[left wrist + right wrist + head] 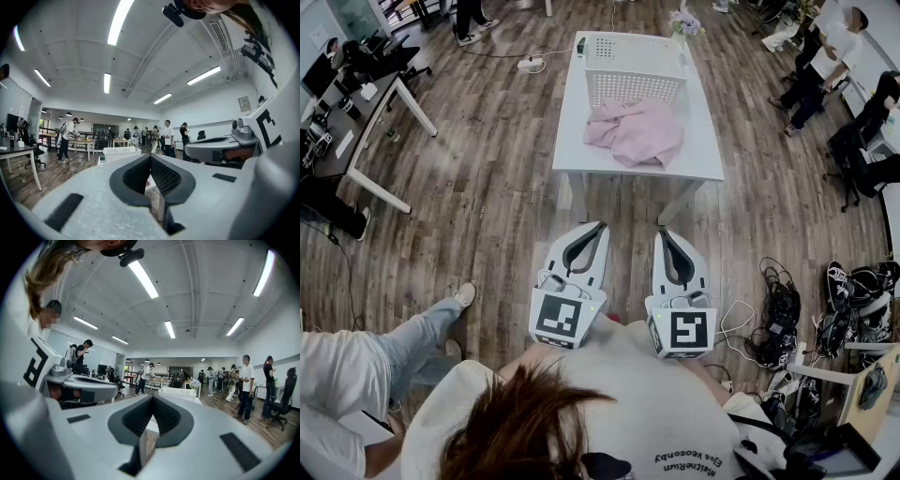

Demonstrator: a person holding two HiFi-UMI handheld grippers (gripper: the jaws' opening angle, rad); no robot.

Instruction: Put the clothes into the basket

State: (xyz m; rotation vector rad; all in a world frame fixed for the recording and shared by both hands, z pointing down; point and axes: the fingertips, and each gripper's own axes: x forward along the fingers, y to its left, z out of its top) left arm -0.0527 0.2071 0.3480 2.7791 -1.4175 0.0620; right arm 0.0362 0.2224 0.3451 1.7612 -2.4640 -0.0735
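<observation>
A pink garment [636, 130] lies crumpled on the white table [577, 141], just in front of a white perforated basket [634, 69] at the table's far end. My left gripper [598, 225] and right gripper [662, 233] are held side by side near my chest, short of the table's near edge, both shut with nothing between the jaws. The basket [118, 153] shows beyond the closed left gripper [150, 156] in the left gripper view. The right gripper view has the basket [178, 393] past the closed right gripper [153, 397].
A dark desk [358, 114] stands at left. Cables and gear [825, 319] lie on the wooden floor at right. Another person's leg [412, 342] reaches in at lower left. Several people [825, 66] stand or sit at the far right. A power strip [531, 64] lies left of the table.
</observation>
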